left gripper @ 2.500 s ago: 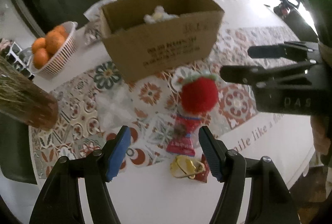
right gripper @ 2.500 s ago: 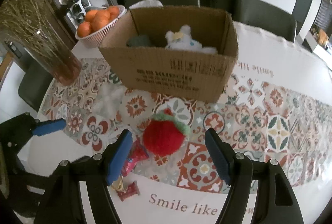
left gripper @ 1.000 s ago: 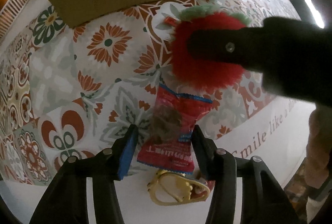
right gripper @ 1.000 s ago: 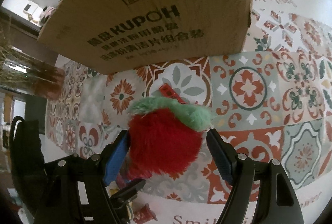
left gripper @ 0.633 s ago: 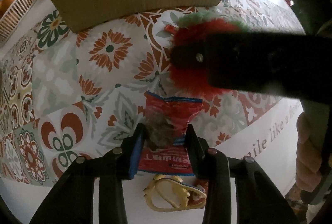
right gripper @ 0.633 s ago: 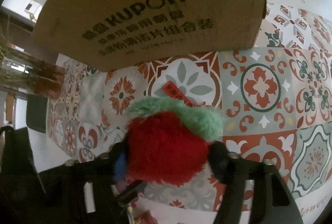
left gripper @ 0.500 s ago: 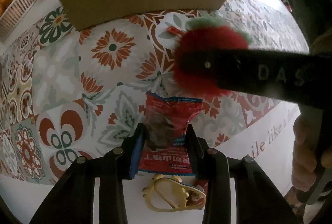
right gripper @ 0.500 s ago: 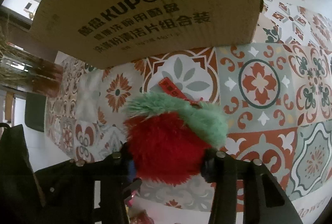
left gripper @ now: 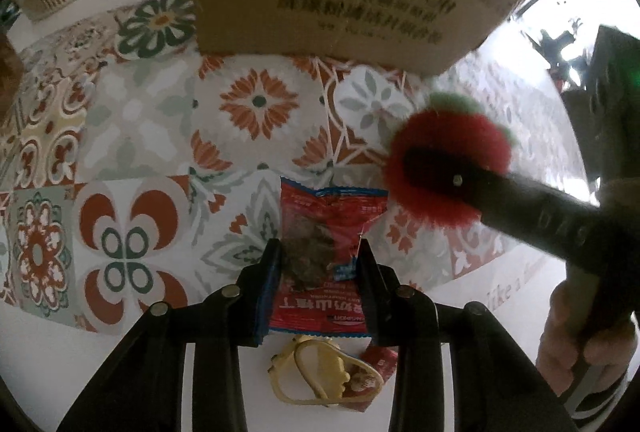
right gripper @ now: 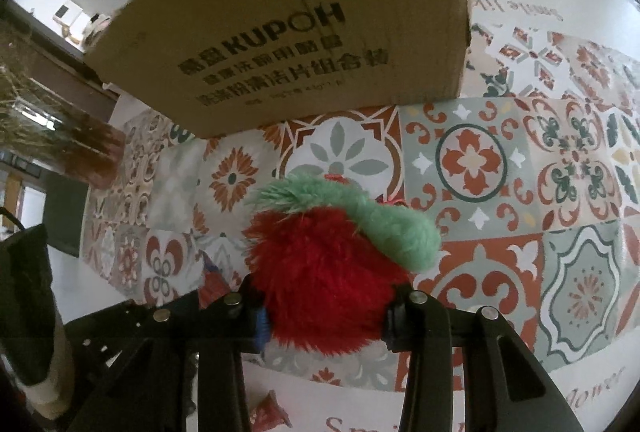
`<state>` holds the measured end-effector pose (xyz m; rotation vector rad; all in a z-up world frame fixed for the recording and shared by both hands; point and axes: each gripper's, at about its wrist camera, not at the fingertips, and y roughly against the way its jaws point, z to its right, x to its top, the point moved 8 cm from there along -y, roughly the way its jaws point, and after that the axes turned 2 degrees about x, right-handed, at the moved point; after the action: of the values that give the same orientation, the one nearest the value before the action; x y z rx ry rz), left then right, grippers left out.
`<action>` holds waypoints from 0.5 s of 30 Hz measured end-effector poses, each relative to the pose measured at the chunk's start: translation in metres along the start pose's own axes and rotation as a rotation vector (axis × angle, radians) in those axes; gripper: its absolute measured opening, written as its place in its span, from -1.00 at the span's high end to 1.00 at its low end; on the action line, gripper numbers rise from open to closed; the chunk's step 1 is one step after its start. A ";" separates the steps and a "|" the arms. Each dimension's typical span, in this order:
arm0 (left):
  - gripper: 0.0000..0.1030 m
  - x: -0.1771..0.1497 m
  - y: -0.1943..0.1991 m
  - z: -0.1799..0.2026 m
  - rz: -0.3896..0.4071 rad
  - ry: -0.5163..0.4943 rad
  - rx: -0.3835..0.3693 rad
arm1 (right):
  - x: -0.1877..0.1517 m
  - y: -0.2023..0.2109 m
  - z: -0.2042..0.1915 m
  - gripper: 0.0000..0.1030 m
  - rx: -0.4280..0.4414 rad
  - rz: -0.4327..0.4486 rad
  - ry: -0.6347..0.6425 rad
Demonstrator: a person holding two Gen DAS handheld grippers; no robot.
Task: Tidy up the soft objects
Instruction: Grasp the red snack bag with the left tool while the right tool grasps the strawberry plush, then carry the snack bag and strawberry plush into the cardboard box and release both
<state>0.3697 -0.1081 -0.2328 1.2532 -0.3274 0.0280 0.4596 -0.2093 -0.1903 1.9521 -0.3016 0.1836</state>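
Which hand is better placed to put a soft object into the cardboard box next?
Right. The right gripper is already shut on the red plush strawberry, facing the cardboard box. The left gripper grips only a red snack packet.

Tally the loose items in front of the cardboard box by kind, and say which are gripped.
Plush strawberry: 1, in the right gripper
Red snack packet: 1, in the left gripper
Yellow clip: 1, loose
Small red wrapper: 1, loose
Total: 4
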 end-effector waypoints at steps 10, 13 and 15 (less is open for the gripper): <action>0.31 0.018 0.055 -0.016 0.168 0.032 0.040 | 0.006 0.042 -0.008 0.20 -0.043 0.117 0.058; 0.31 0.024 0.067 -0.012 0.207 0.032 0.041 | 0.009 0.057 -0.013 0.20 -0.057 0.159 0.082; 0.31 0.026 0.075 -0.007 0.231 0.029 0.044 | 0.012 0.068 -0.018 0.20 -0.064 0.190 0.100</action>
<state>0.3816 -0.0817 -0.1583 1.2519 -0.4469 0.2516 0.4518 -0.2191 -0.1202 1.8439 -0.4217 0.3896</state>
